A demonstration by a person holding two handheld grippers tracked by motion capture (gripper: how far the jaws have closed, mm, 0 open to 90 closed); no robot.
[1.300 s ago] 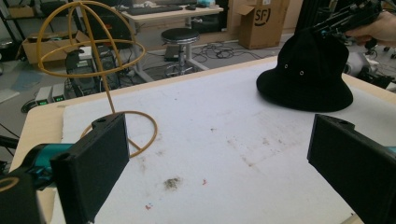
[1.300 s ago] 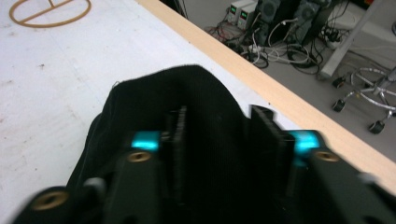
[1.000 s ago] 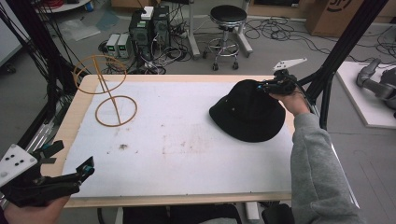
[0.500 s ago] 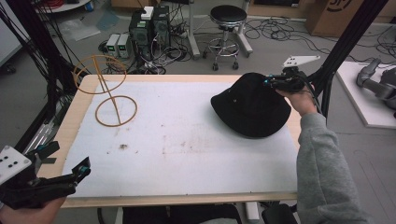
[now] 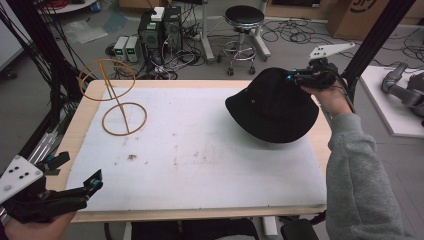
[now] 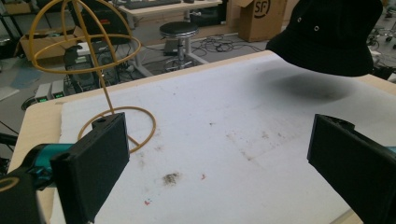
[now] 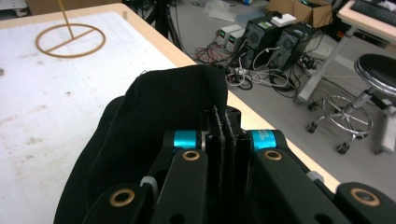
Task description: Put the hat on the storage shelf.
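A black bucket hat point(image 5: 270, 105) hangs tilted above the right side of the white mat point(image 5: 200, 150), casting a shadow under it. My right gripper point(image 5: 295, 76) is shut on the hat's far edge; in the right gripper view the black cloth point(image 7: 154, 116) is pinched between the closed jaws of that gripper point(image 7: 226, 126). A yellow wire hat stand point(image 5: 115, 95) stands at the back left of the table. My left gripper point(image 5: 79, 169) rests open near the front left corner, with nothing between its jaws. It looks toward the stand point(image 6: 93, 51) and the hat point(image 6: 331, 32).
Behind the table stand a stool point(image 5: 243, 30) and computer boxes point(image 5: 160, 30) among cables on the floor. Black frame poles rise at the left and at the right rear. The mat bears a few dark stains point(image 5: 131, 157).
My right gripper has risen and drifted right, carrying the hat up off the mat. The left gripper has stayed where it was.
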